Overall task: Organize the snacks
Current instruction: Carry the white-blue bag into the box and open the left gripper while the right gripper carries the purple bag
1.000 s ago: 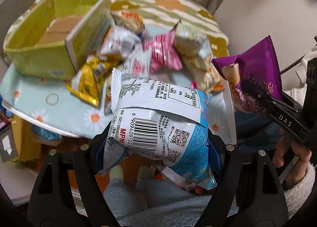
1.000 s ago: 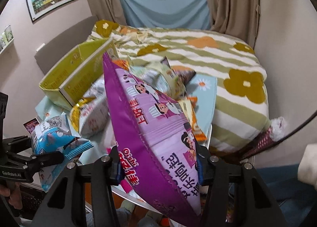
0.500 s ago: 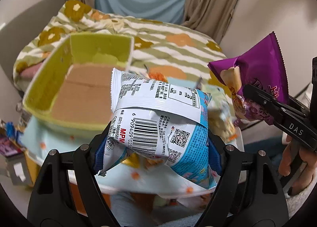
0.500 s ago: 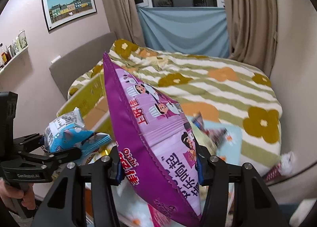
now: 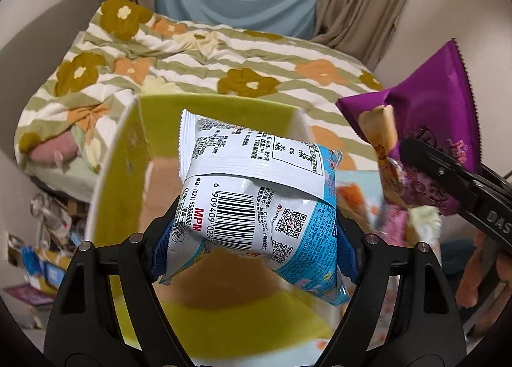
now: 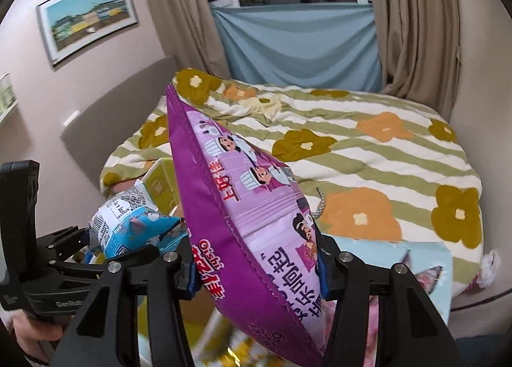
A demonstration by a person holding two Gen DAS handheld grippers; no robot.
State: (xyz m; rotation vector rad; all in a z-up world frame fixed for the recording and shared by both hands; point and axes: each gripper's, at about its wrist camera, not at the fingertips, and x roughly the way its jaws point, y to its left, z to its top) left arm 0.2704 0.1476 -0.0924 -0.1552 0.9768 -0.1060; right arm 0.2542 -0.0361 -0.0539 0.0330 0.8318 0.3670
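- Left wrist view: the left gripper [image 5: 252,239] is clamped on a white and blue snack bag [image 5: 256,197], the pads pressing its two sides near the lower part; I judge the bag light and soft, puffed with air, its foil smooth and a bit slippery, its content probably easy to crush; a hold across the puffed middle, as it is now, seems safer than one on the thin sealed edge.
- Its back side faces the camera: a barcode, a QR code, small printed text and a nutrition table, with a flat seam across the middle; the bag hangs over the open yellow-green box [image 5: 128,155], whose brown cardboard floor shows below it; the box looks blurred.
- At the right of this view the right gripper [image 5: 448,175] carries a purple snack bag [image 5: 438,104], just beside the box.
- Right wrist view: the right gripper [image 6: 256,271] is closed narrow on the purple snack bag [image 6: 243,200], pinching its lower part, so the bag stands up tilted; it seems bigger, also light and air-filled, and it may swing or slide if the grip is loose.
- Its face shows cartoon cooks, red letters and a darker purple sealed border; behind lies a bed with a flowered blanket [image 6: 368,149]; the left gripper [image 6: 105,258] with the blue bag is at the left.
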